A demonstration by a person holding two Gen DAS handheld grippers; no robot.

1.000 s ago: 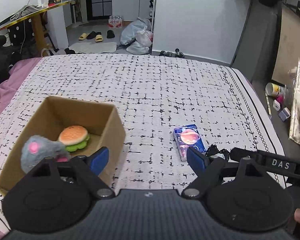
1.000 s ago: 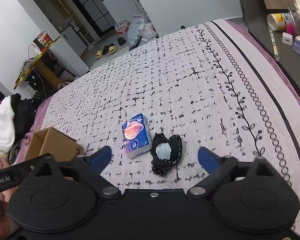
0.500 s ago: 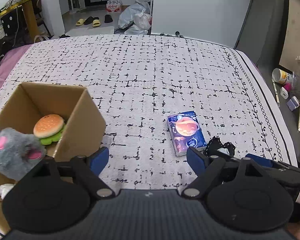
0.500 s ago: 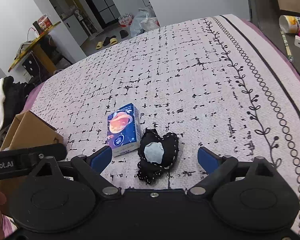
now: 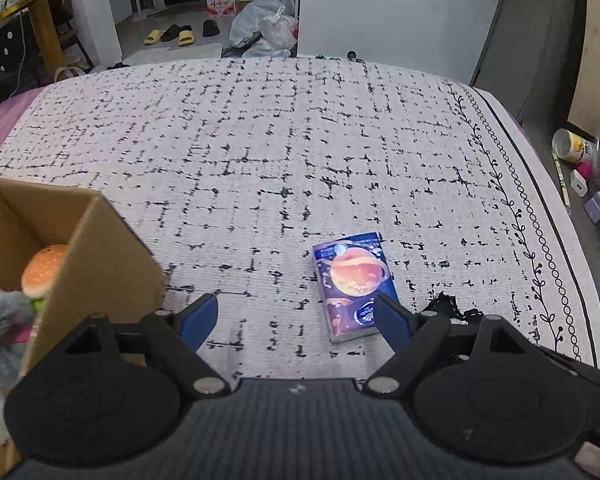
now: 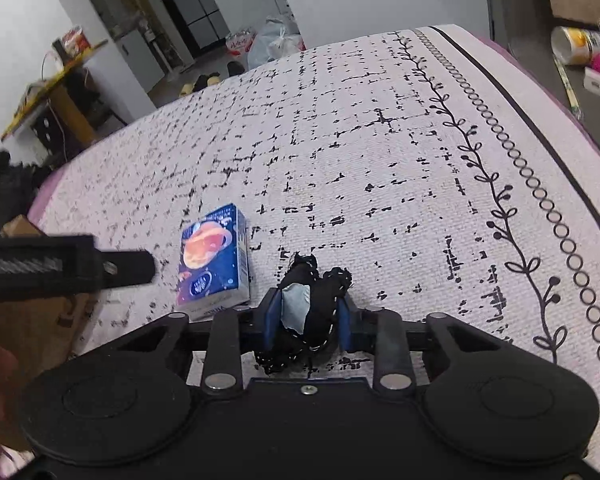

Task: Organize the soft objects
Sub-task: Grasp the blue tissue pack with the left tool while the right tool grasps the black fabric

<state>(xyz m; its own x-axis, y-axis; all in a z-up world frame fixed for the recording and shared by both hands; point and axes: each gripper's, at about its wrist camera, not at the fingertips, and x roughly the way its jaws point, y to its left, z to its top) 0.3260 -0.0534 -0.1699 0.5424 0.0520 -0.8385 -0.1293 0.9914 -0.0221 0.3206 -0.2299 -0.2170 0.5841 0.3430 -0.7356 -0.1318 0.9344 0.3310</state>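
My right gripper (image 6: pixel 307 316) is shut on a black heart-shaped soft toy (image 6: pixel 316 300) with a grey patch, resting on the bed cover. A blue planet-print pack (image 6: pixel 214 258) lies just left of it, also in the left wrist view (image 5: pixel 354 282). My left gripper (image 5: pixel 296 320) is open and empty above the bed, between the pack and a cardboard box (image 5: pixel 96 256). The box holds a plush burger (image 5: pixel 44 270) and a grey plush mouse (image 5: pixel 2 332). The toy's edge (image 5: pixel 444 304) shows beyond my left gripper's right finger.
The bed cover (image 5: pixel 300 152) is white with black marks and a vine border on the right. A dark ledge right of the bed holds a cup (image 5: pixel 572 148) and small items. Bags and slippers lie on the floor beyond the bed.
My right gripper moved down onto the black heart toy and shut on it. My left gripper shifted right, away from the box, and stayed open.
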